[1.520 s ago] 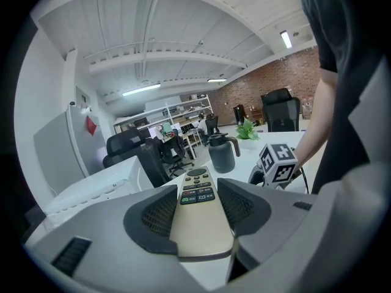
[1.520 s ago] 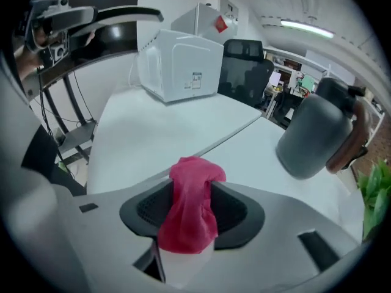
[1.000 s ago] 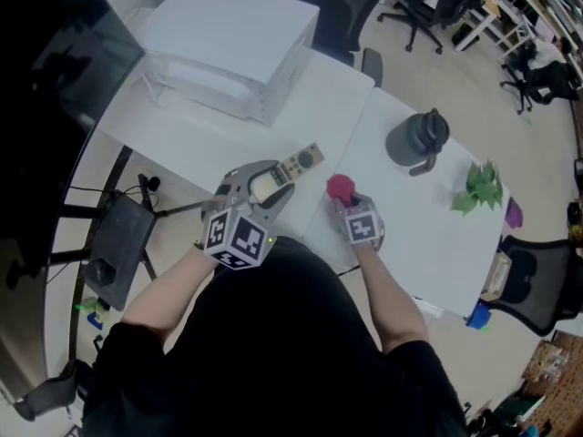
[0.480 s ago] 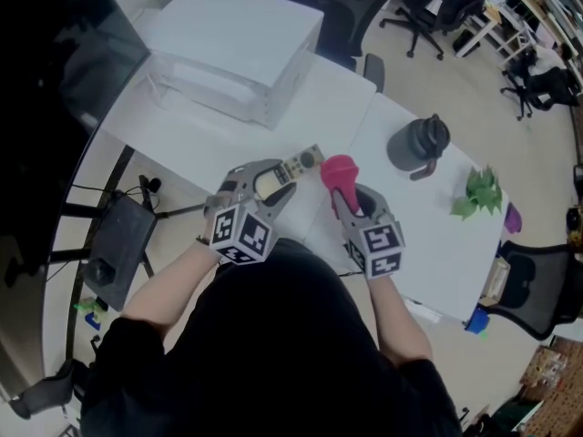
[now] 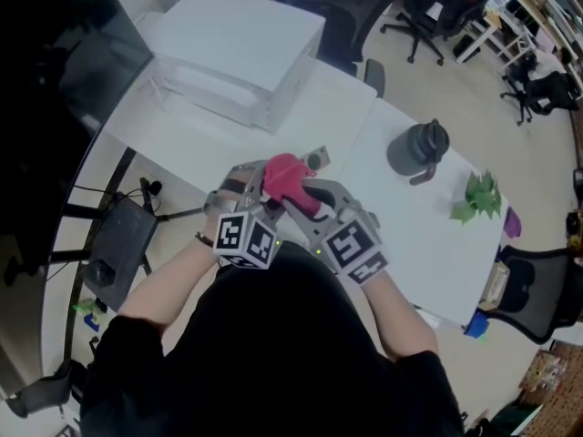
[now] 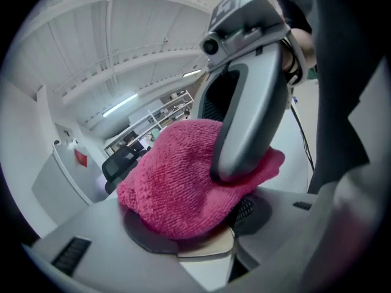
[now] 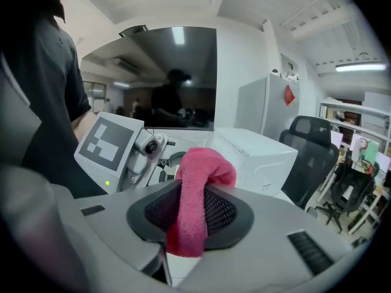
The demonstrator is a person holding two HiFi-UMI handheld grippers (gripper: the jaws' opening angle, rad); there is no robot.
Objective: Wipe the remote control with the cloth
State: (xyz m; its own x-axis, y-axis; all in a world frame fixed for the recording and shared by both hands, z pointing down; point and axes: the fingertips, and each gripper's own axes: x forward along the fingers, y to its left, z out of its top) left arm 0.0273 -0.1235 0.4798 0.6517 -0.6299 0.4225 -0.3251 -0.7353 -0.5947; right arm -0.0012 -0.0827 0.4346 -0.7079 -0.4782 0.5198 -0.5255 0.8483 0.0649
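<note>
Count: two grippers, one cloth, one remote control, one white table, one white box, one dark jug, one green leafy sprig.

Left gripper [image 5: 250, 188]: held above the near edge of the table [image 5: 182, 139], with its jaws set fairly wide and clamped on the remote control [image 5: 315, 159]. Only the far end of the remote control showed in the head view, greyish-tan with a small round detail, poking out past the cloth toward the far right. In the left gripper view a pale beige strip of it sat between the two grey jaws, under the cloth. The rest was covered.

Right gripper [image 5: 314, 203]: just right of the left one and angled in toward it, with its jaws narrow and pinching the cloth [image 5: 288, 178]. In the right gripper view a fold of the cloth ran down between the two dark meshed pads and hung out below them.

Cloth: deep pink, looped towelling, bunched into a rounded lump. It lay on top of the remote control and across the left gripper's jaws. In the left gripper view one of the right gripper's fingers [image 6: 250, 102] pressed down onto it from above.

Rest of the table: white box [image 5: 239, 48] at the far left, dark jug [image 5: 417, 148] to the right, green sprig [image 5: 480, 194] further right. All stood well apart from the grippers
</note>
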